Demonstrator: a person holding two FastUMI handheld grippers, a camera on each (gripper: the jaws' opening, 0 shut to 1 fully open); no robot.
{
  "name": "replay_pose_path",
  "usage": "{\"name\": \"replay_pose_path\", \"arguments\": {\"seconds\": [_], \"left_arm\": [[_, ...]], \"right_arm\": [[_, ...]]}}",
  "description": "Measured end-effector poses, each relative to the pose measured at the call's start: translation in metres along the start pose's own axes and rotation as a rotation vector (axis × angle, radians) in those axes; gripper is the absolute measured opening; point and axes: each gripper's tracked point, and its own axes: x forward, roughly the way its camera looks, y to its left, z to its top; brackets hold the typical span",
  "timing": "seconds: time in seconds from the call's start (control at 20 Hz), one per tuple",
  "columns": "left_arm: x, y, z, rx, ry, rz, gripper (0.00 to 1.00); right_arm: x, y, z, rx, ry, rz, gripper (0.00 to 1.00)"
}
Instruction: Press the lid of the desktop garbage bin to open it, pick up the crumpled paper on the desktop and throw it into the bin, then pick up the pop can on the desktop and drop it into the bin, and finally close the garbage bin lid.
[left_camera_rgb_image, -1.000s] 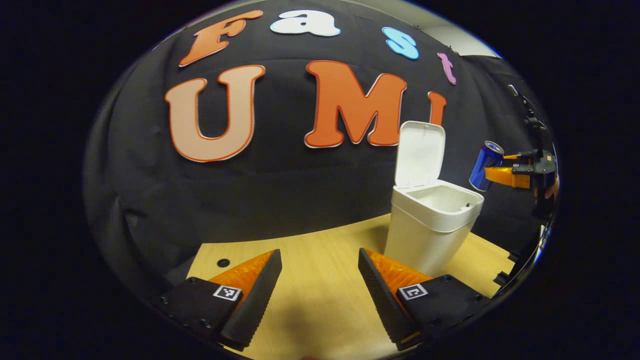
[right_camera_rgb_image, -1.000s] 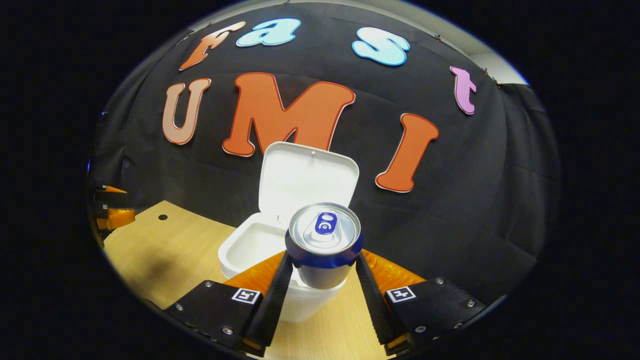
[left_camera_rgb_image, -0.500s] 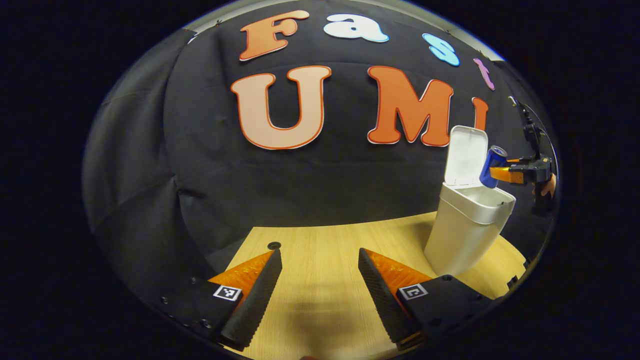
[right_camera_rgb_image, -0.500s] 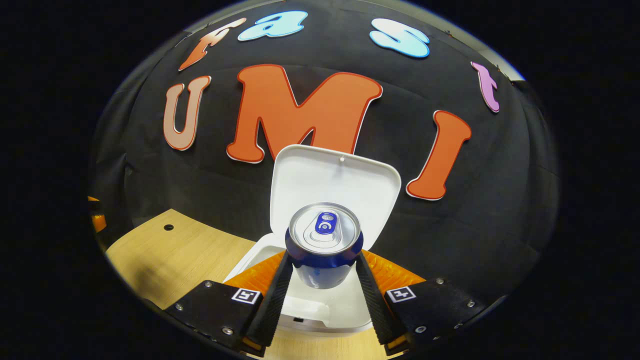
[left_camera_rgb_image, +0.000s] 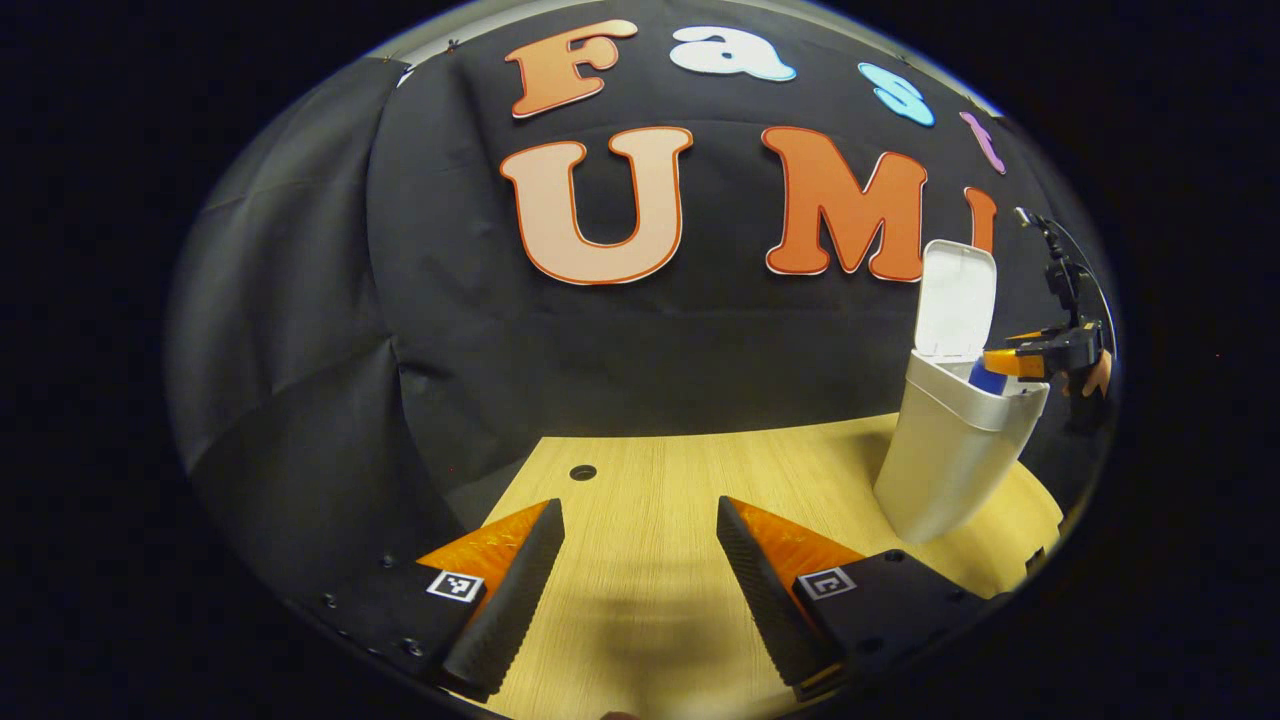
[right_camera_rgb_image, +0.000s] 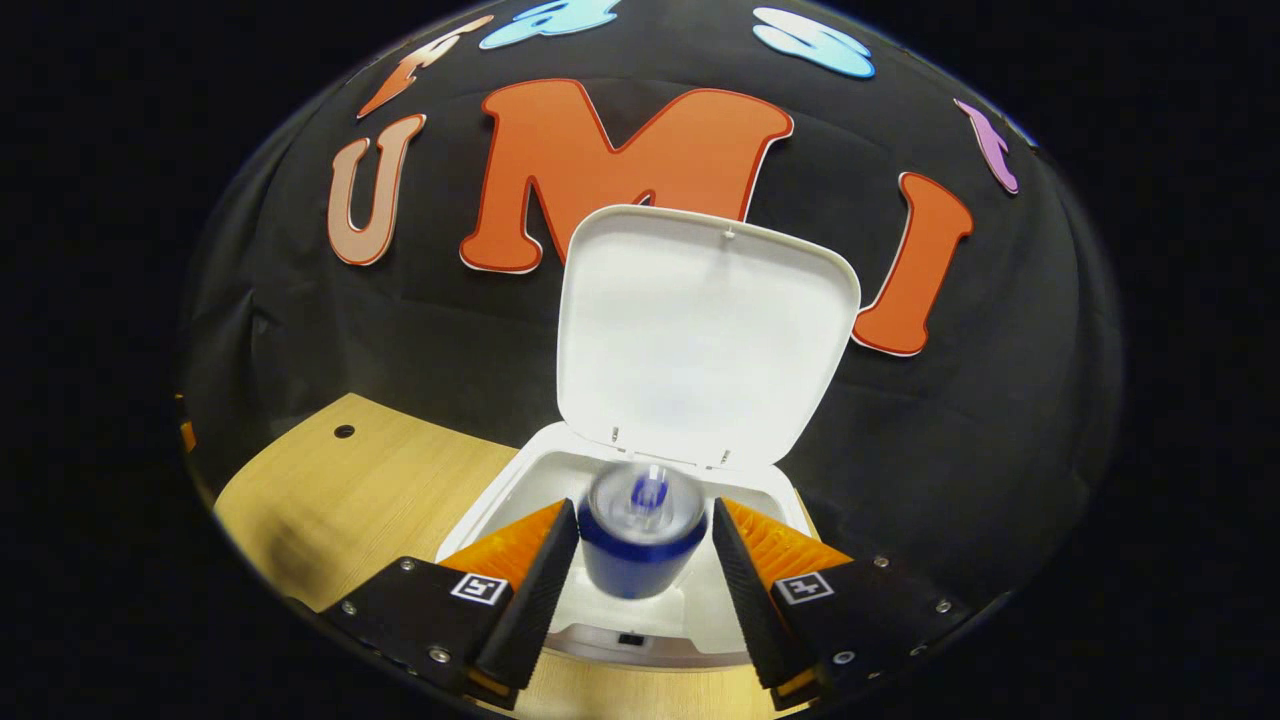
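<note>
In the right gripper view the right gripper (right_camera_rgb_image: 645, 560) hangs over the open white garbage bin (right_camera_rgb_image: 520, 490), fingers spread, the blue pop can (right_camera_rgb_image: 642, 535) (blurred) between them above the opening. The left gripper (left_camera_rgb_image: 640, 575), spread and holding nothing, hovers over the wooden desktop (left_camera_rgb_image: 700, 470).

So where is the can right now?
In the right gripper view the can sits blurred between the right gripper fingers, over the open bin, just below its raised lid. The left gripper view shows it at the bin's mouth.
</note>
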Motion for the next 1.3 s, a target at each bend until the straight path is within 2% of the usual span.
{"name": "replay_pose_path", "arguments": {"seconds": [0.15, 0.45, 0.65, 1.0, 1.15, 1.3], "left_arm": [[-0.005, -0.001, -0.004, -0.012, 0.0, 0.004, 0.98], [-0.008, 0.003, -0.012, -0.029, 0.005, 0.022, 0.98], [-0.012, 0.002, -0.024, -0.014, 0.021, 0.044, 0.98], [-0.017, -0.003, -0.051, -0.086, 0.065, 0.053, 0.98], [-0.019, 0.002, -0.055, -0.09, 0.071, 0.066, 0.98], [-0.019, 0.008, -0.056, -0.106, 0.071, 0.086, 0.98]], "right_arm": [[-0.004, -0.005, 0.011, -0.006, -0.016, -0.004, 0.89], [-0.009, -0.026, 0.082, -0.035, -0.107, -0.031, 0.95], [-0.005, -0.04, 0.12, -0.006, -0.119, -0.04, 0.96], [0.007, -0.048, 0.179, 0.012, -0.168, -0.027, 0.96], [0.021, -0.055, 0.192, -0.001, -0.158, -0.053, 0.96], [0.033, -0.057, 0.196, 0.038, -0.117, -0.055, 0.96]]}}
